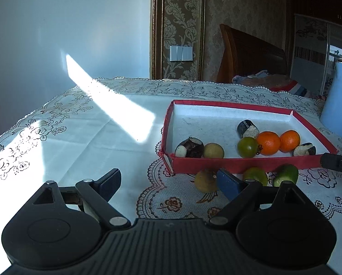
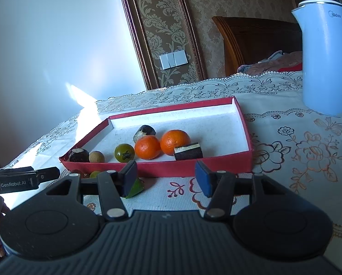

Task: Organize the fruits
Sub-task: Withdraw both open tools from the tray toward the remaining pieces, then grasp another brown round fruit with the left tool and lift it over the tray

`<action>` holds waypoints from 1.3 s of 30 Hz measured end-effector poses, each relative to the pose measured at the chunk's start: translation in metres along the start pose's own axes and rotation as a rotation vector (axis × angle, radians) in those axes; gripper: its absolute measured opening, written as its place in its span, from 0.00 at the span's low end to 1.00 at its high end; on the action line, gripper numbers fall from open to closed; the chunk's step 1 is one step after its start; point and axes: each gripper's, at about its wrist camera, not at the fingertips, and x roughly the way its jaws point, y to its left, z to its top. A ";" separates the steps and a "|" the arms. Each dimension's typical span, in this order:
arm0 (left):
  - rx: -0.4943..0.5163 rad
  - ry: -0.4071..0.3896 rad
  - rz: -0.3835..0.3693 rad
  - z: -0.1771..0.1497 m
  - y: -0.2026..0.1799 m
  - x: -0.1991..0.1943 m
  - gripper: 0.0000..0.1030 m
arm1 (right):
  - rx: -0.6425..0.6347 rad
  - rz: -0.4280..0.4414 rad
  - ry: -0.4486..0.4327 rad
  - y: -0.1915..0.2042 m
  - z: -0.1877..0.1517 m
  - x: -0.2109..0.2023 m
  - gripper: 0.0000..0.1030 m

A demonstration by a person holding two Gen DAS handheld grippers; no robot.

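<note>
Left tongs (image 1: 168, 181) wide apart, empty, right tongs (image 2: 167, 178) partly apart, empty, fruits in red tray (image 1: 239, 163) on worktop (image 1: 84, 142), three fruits outside, kettle (image 2: 326, 64) beside.

Lighting: hard sunlight from the left; overexposed bands across the tablecloth (image 1: 84, 123) and wall (image 1: 56, 34), left of frame. Right side and far room dim. Cool bluish cast. Fisheye bending at edges; dark corner vignetting. Focus mostly sharp.
</note>
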 end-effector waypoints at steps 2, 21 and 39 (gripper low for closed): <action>0.023 0.031 0.012 0.002 -0.008 0.010 0.88 | 0.006 0.000 -0.005 -0.001 0.000 -0.001 0.59; 0.049 0.098 -0.006 0.002 -0.019 0.033 0.52 | -0.007 0.022 0.017 0.002 -0.001 0.002 0.66; 0.025 0.088 -0.041 -0.006 -0.011 0.017 0.34 | -0.006 0.023 0.014 0.001 -0.002 0.002 0.69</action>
